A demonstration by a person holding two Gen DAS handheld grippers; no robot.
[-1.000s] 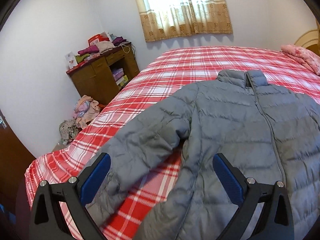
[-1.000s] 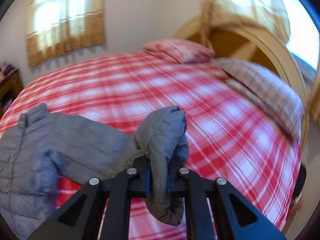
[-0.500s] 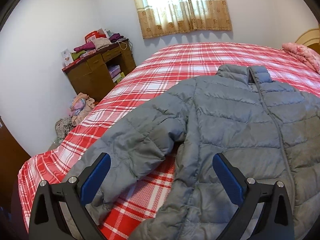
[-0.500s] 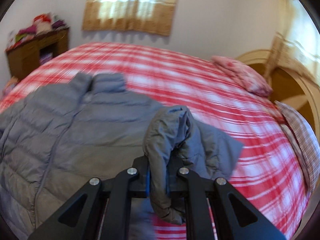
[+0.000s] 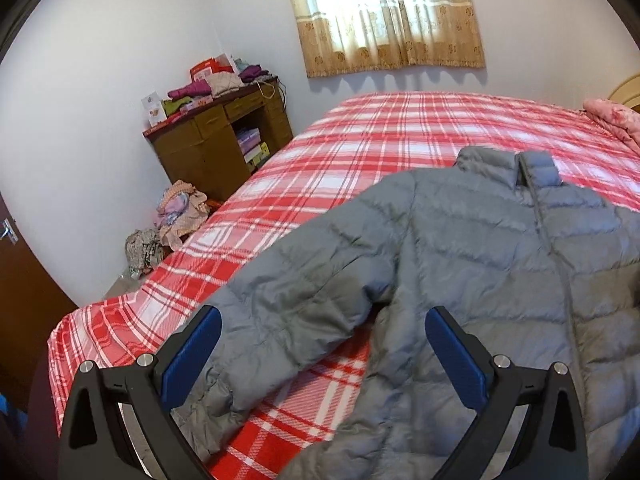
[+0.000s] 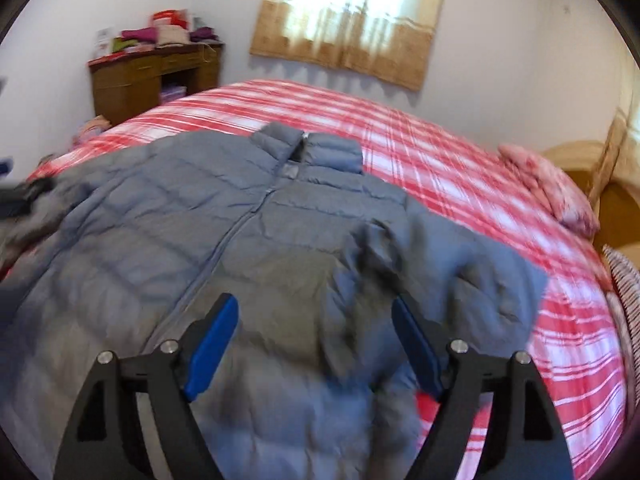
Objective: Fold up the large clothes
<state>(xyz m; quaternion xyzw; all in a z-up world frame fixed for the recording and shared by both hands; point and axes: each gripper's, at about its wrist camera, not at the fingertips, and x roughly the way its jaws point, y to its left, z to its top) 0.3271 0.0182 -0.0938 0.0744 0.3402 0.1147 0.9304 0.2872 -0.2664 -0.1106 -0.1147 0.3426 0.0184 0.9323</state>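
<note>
Right wrist | jacket collar tag (unreadable) | right claw just opened, empty

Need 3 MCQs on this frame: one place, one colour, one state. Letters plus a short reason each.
1. Where does the jacket lie?
A on the bed
B on the desk
C on the floor

2. What colour is the bedspread?
A plain blue
B red and white plaid
C green

3. How is the right gripper?
A shut on a sleeve
B open, nothing clamped
C out of view

Answers:
1 A, it is spread flat on the bed.
2 B, checks show around the jacket.
3 B, its jaws have just been opening; the pads stand apart over the sleeve.
</note>
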